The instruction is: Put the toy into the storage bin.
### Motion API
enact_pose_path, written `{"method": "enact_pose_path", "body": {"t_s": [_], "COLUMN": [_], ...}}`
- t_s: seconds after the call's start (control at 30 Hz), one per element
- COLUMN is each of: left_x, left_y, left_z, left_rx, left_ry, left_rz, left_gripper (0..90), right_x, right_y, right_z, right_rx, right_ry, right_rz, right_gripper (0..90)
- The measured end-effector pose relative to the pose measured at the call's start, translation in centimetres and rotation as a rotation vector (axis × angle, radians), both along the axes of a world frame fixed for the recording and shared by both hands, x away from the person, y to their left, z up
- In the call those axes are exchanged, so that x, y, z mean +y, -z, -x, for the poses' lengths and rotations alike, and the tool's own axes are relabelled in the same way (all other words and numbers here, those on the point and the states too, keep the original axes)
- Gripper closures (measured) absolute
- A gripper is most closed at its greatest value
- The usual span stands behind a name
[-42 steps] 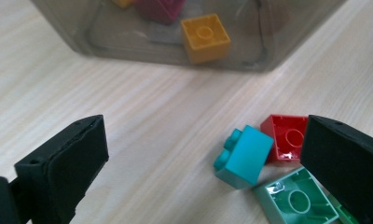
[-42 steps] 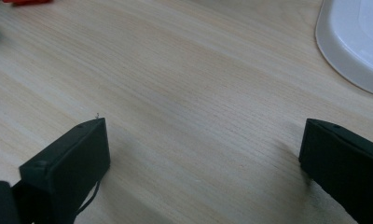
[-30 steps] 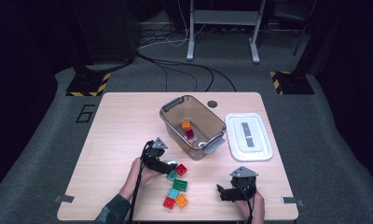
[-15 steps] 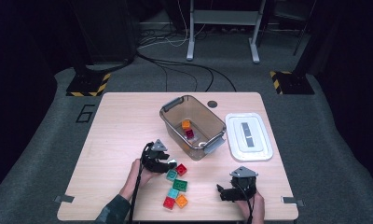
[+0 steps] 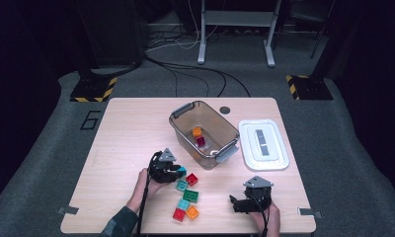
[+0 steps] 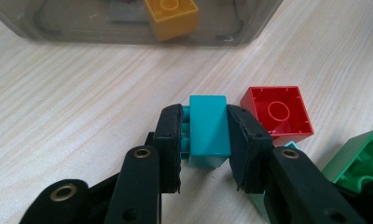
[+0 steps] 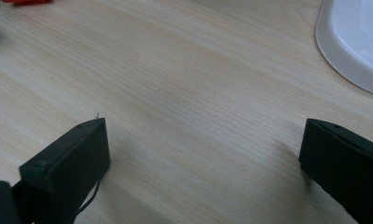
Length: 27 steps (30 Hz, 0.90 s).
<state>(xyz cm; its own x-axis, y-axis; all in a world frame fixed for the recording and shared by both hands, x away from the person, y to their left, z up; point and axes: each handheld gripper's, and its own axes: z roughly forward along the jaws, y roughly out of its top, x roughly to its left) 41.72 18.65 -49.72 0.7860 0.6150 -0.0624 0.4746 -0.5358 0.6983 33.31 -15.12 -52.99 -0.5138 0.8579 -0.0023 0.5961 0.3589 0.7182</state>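
The teal block (image 6: pixel 208 130) is clamped between the pads of the left gripper (image 6: pixel 204 140), whose jaws have just been closing, on the table (image 5: pixel 126 128) at seven o'clock from the clear bin (image 5: pixel 203 133). The red block (image 6: pixel 278 112) is seen just beside it at three o'clock. The right gripper (image 7: pixel 203 158) is held wide apart over bare wood.

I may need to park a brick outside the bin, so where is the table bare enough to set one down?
Bare wood lies along the table's left side, from the far edge down past the left gripper, and between the loose bricks and the right gripper. It is crowded around those bricks, and on the right the clear bin and white lid leave little room.
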Motion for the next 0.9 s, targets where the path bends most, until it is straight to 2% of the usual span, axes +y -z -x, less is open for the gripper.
{"method": "enact_pose_path", "body": {"t_s": [0.33, 0.57, 0.9], "left_x": [0.6, 1.2, 1.8], "left_y": [-0.7, -1.2, -2.9], "left_z": [0.1, 0.2, -0.2], "left_rx": [-0.027, -0.028, -0.060], "left_ry": [-0.025, -0.035, -0.045], "left_rz": [0.005, 0.006, -0.004], "left_gripper": [67.1, 67.2, 67.2], "right_x": [0.0, 0.0, 0.0], "right_y": [0.0, 0.0, 0.0], "right_z": [0.0, 0.0, 0.0], "right_rx": [-0.001, -0.001, -0.001], "right_ry": [-0.001, 0.001, -0.001], "right_rz": [0.003, 0.003, 0.003], "right_gripper": [0.8, 0.7, 0.7]}}
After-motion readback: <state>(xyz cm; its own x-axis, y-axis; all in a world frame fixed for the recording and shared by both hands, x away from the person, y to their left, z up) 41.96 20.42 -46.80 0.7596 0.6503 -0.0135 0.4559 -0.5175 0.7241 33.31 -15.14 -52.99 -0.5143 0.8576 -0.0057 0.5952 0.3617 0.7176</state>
